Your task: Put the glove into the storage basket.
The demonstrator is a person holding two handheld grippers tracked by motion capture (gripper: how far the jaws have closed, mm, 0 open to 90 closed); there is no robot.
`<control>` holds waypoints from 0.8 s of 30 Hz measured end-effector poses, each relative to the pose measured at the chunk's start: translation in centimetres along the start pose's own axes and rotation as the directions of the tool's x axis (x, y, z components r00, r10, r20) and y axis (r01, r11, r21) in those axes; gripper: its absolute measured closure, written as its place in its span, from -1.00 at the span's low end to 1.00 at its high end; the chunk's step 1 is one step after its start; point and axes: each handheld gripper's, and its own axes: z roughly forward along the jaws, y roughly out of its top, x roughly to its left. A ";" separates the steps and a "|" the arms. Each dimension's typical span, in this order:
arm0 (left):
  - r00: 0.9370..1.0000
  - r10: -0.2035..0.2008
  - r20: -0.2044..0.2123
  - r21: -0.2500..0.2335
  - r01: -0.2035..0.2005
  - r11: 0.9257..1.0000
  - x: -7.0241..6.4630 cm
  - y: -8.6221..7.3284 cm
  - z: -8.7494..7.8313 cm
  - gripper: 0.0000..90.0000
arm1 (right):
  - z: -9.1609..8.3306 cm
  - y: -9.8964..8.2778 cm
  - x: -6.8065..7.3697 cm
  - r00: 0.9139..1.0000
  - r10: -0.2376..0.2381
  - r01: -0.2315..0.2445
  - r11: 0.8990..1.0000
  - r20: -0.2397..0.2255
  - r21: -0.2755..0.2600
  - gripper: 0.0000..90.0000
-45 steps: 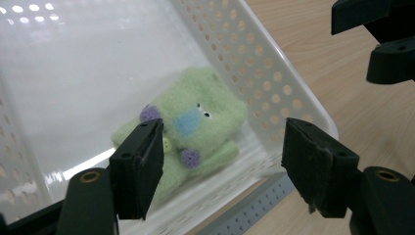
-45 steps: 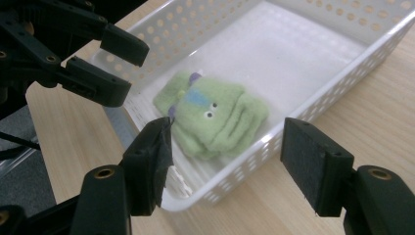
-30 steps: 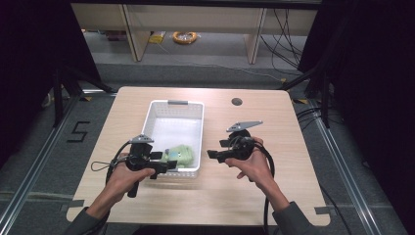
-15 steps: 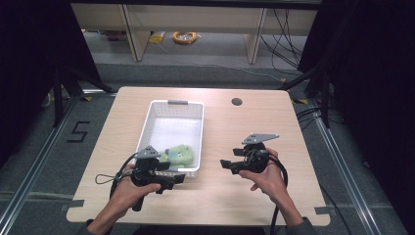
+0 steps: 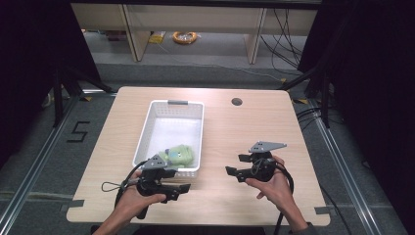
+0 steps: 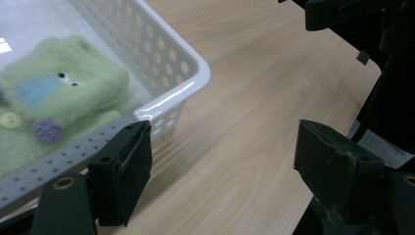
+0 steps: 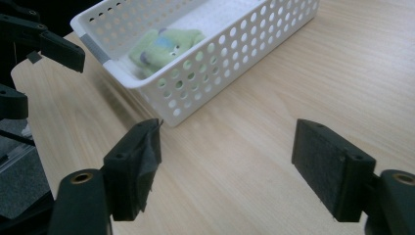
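Note:
A white perforated basket [image 5: 166, 128] stands on the wooden table, left of the middle. A green plush toy [image 5: 181, 154] lies in its near end, also seen through the basket wall [image 7: 161, 46] and close up [image 6: 58, 88]. My left gripper [image 5: 184, 181] is just in front of the basket's near right corner [image 6: 195, 73], pointing right, open [image 6: 222, 147] with bare table between its jaws. My right gripper [image 5: 234, 164] hovers to the right of the basket, pointing left. Its jaws [image 7: 227, 147] have just been opening and hold nothing.
A round cable hole [image 5: 237, 102] sits near the table's far edge. Both hands are close to the table's near edge [image 5: 195, 223]. Beyond the table are wooden shelf legs and an orange cable coil [image 5: 184, 36] on the floor. Each gripper shows in the other's view [image 7: 49, 44] [image 6: 342, 14].
Both hands have drawn back toward the near edge and lower. The left gripper left the basket's near end; the right one moved off to the right. The toy stayed in the basket.

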 end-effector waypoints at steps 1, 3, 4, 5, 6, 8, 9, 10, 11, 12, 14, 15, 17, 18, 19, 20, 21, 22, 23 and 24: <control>1.000 0.005 0.003 0.004 -0.005 1.000 -0.1 -0.1 0.1 -0.52 | 0.1 -0.2 0.1 1.000 0.014 -0.014 1.000 -0.012 0.000 -0.46; 1.000 0.006 0.003 0.003 -0.006 1.000 -0.4 -0.2 0.3 -0.52 | 0.1 -0.6 0.2 1.000 0.016 -0.016 1.000 -0.016 0.007 -0.49; 1.000 0.017 -0.001 0.005 -0.017 1.000 -0.4 -0.3 0.3 -0.52 | 0.1 -0.7 0.2 1.000 0.013 -0.013 1.000 -0.015 0.007 -0.52; 1.000 0.024 -0.006 0.007 -0.024 1.000 -0.5 -0.4 0.4 -0.52 | 0.3 -0.9 0.1 1.000 -0.011 0.011 1.000 -0.028 -0.006 -0.53; 1.000 0.025 -0.015 0.001 -0.025 1.000 -0.6 -0.6 0.5 -0.52 | 0.2 -1.0 0.1 1.000 -0.015 0.015 1.000 -0.023 0.006 -0.53; 1.000 0.028 -0.006 0.005 -0.028 1.000 -0.7 -0.9 0.5 -0.52 | 0.2 -1.4 -0.1 0.999 -0.041 0.040 0.999 -0.036 -0.009 -0.55; 1.000 0.026 -0.015 0.002 -0.026 1.000 -0.8 -1.0 0.5 -0.52 | 0.1 -1.6 0.3 0.999 0.015 -0.015 1.000 -0.042 0.004 -0.55; 1.000 0.030 -0.009 -0.001 -0.030 1.000 -0.8 -1.3 0.6 -0.52 | 0.1 -1.8 0.0 0.999 -0.023 0.023 1.000 -0.041 -0.014 -0.55; 0.999 0.036 -0.013 0.003 -0.036 0.999 -0.9 -1.5 0.6 -0.52 | 0.0 -2.0 0.1 0.999 -0.016 0.016 1.000 -0.031 -0.009 -0.55; 0.999 0.042 -0.013 0.004 -0.042 0.999 -1.0 -1.8 0.7 -0.53 | -0.1 -2.2 0.1 0.999 -0.017 0.016 1.000 -0.043 -0.007 -0.55; 0.999 0.049 -0.010 0.002 -0.049 0.999 -1.2 -2.4 1.0 -0.53 | -0.1 -2.8 0.0 0.999 -0.015 0.015 1.000 -0.045 -0.005 -0.55; 0.999 0.049 -0.012 0.010 -0.049 0.999 -1.3 -2.6 1.0 -0.53 | -0.4 -3.0 0.3 0.999 0.014 -0.014 1.000 -0.029 0.015 -0.55; 0.998 0.061 -0.010 0.021 -0.060 0.998 -1.3 -3.1 1.2 -0.54 | -0.5 -3.4 0.2 1.000 0.007 -0.006 1.000 -0.022 0.013 -0.55; 0.998 0.061 -0.011 0.024 -0.061 0.998 -1.3 -3.4 1.2 -0.54 | -0.6 -3.6 0.2 1.000 0.006 -0.005 1.000 -0.011 0.011 -0.55; 0.998 0.053 -0.014 0.027 -0.053 0.998 -1.4 -3.7 1.3 -0.54 | -0.7 -3.9 0.3 1.000 0.017 -0.017 1.000 -0.017 0.020 -0.55; 0.997 0.067 -0.025 0.036 -0.066 0.997 -1.4 -3.9 1.3 -0.54 | -0.7 -4.2 0.1 1.000 -0.008 0.009 1.000 -0.027 0.011 -0.56; 0.999 0.050 -0.016 0.039 -0.049 0.998 -1.5 -4.2 1.4 -0.54 | -0.8 -4.5 0.2 1.000 0.005 -0.005 1.000 -0.005 0.009 -0.56; 0.998 0.068 -0.015 0.053 -0.067 0.996 -1.5 -4.3 1.3 -0.54 | -1.0 -4.7 0.5 0.999 0.033 -0.033 0.999 -0.015 0.031 -0.56; 0.998 0.062 -0.015 0.039 -0.061 0.997 -1.6 -4.5 1.4 -0.55 | -0.9 -5.0 0.1 1.000 -0.003 0.004 1.000 -0.025 0.016 -0.56; 0.998 0.068 -0.014 0.038 -0.067 0.997 -1.6 -4.7 1.4 -0.55 | -1.1 -5.2 0.2 1.000 0.007 -0.007 1.000 -0.021 0.019 -0.56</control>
